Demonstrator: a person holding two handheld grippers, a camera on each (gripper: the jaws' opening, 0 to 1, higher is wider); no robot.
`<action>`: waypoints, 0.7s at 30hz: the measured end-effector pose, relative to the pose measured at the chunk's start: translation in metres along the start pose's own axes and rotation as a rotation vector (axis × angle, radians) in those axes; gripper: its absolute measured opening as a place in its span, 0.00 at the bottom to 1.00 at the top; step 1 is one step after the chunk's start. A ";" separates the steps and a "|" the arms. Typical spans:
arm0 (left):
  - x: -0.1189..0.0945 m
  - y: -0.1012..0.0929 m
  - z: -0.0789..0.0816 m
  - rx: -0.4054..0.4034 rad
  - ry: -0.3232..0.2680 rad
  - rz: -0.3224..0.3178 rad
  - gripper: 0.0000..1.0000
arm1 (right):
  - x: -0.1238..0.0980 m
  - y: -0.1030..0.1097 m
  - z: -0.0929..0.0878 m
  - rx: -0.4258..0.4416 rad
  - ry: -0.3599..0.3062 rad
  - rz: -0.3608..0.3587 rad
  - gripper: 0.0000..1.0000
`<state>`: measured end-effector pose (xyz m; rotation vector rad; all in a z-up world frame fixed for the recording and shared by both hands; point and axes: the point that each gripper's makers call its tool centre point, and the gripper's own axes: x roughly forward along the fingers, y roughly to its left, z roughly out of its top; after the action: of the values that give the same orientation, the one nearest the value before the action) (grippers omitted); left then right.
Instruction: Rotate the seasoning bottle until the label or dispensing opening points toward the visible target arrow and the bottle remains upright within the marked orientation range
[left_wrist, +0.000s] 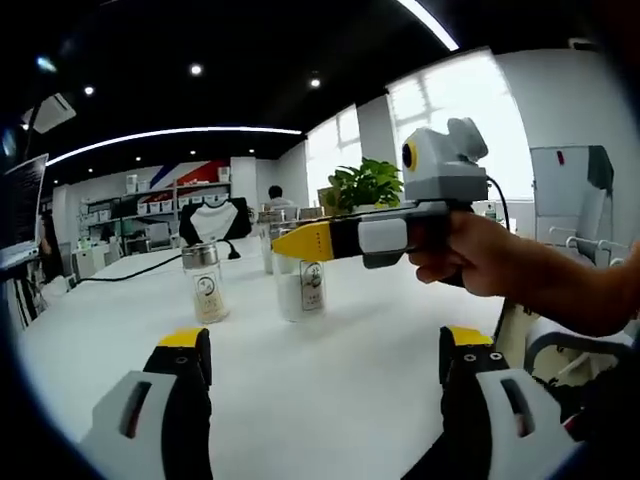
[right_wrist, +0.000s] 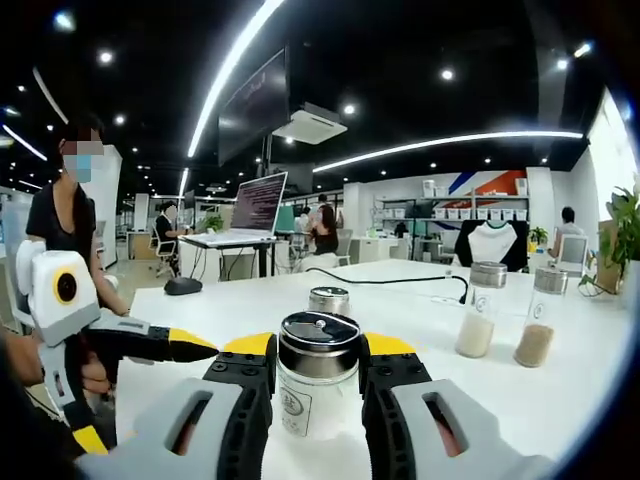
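A clear seasoning bottle (right_wrist: 300, 400) with a silver lid and a round label stands upright on the white table (right_wrist: 420, 300). The two yellow-tipped jaws of my right gripper (right_wrist: 320, 346) press against its lid from either side. In the left gripper view the same bottle (left_wrist: 301, 292) holds white powder, and the right gripper (left_wrist: 300, 241) reaches it from the right in a person's hand (left_wrist: 470, 255). My left gripper (left_wrist: 325, 352) is open low over the table, short of the bottle, with nothing between its jaws. It also shows in the right gripper view (right_wrist: 140, 390) at the left.
A second bottle (left_wrist: 206, 284) with tan contents stands left of the held one. Further bottles (right_wrist: 475, 310) (right_wrist: 538, 318) and a small jar (right_wrist: 329, 300) stand on the far table. A laptop (right_wrist: 255, 205), mouse (right_wrist: 183, 286), cable (right_wrist: 400, 281) and plant (left_wrist: 365, 185) lie beyond.
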<state>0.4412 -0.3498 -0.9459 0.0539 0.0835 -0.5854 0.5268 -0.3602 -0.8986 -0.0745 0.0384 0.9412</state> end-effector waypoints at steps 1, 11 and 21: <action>-0.001 0.000 0.002 -0.013 -0.010 -0.002 1.00 | 0.002 -0.003 0.000 -0.003 0.000 0.002 0.29; -0.014 0.009 0.001 -0.040 -0.019 0.009 1.00 | 0.020 -0.027 -0.002 0.003 0.020 -0.014 0.30; -0.020 0.007 0.004 -0.039 -0.018 -0.010 1.00 | 0.038 -0.040 -0.013 -0.014 0.046 -0.023 0.30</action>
<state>0.4284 -0.3333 -0.9401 0.0105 0.0778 -0.5940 0.5820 -0.3539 -0.9117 -0.1093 0.0735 0.9171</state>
